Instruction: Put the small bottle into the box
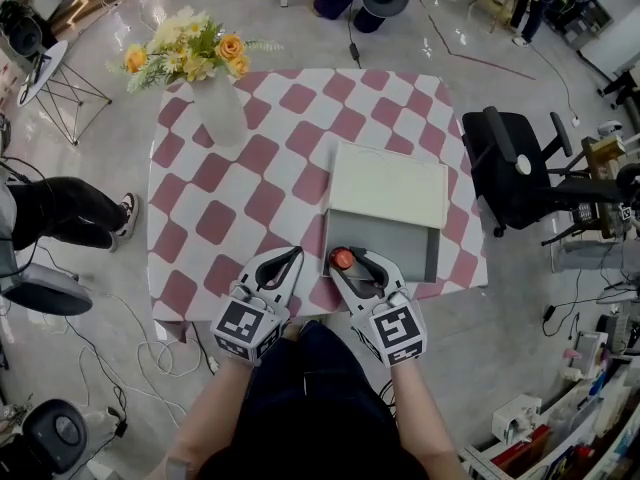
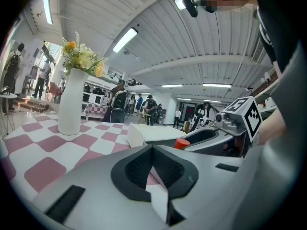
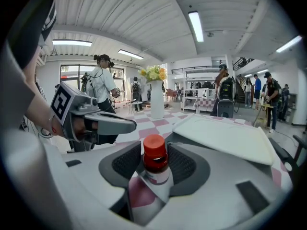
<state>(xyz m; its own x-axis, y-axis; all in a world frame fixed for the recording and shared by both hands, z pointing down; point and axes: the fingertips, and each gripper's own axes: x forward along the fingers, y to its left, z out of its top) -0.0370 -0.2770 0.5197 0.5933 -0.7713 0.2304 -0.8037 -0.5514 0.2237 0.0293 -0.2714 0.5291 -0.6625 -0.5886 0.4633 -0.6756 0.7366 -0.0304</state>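
Observation:
The small bottle (image 1: 342,259) (image 3: 154,166), with a red cap and a white label, stands between the jaws of my right gripper (image 1: 352,260) (image 3: 156,146). The jaws stand wide; a thin gap shows beside the cap, so the pads do not press on it. It is at the near left corner of the box (image 1: 385,245), a grey tray whose white lid (image 1: 388,183) (image 3: 225,138) lies folded back behind it. My left gripper (image 1: 293,255) (image 2: 152,148) rests just left of it over the checked tablecloth, its tips together and nothing in them. The left gripper view shows the red cap (image 2: 181,143).
A white vase of yellow flowers (image 1: 220,108) (image 2: 72,104) stands at the table's far left. A black office chair (image 1: 520,168) is right of the table (image 1: 215,223). A seated person's legs (image 1: 60,213) are at the left. Cables lie on the floor.

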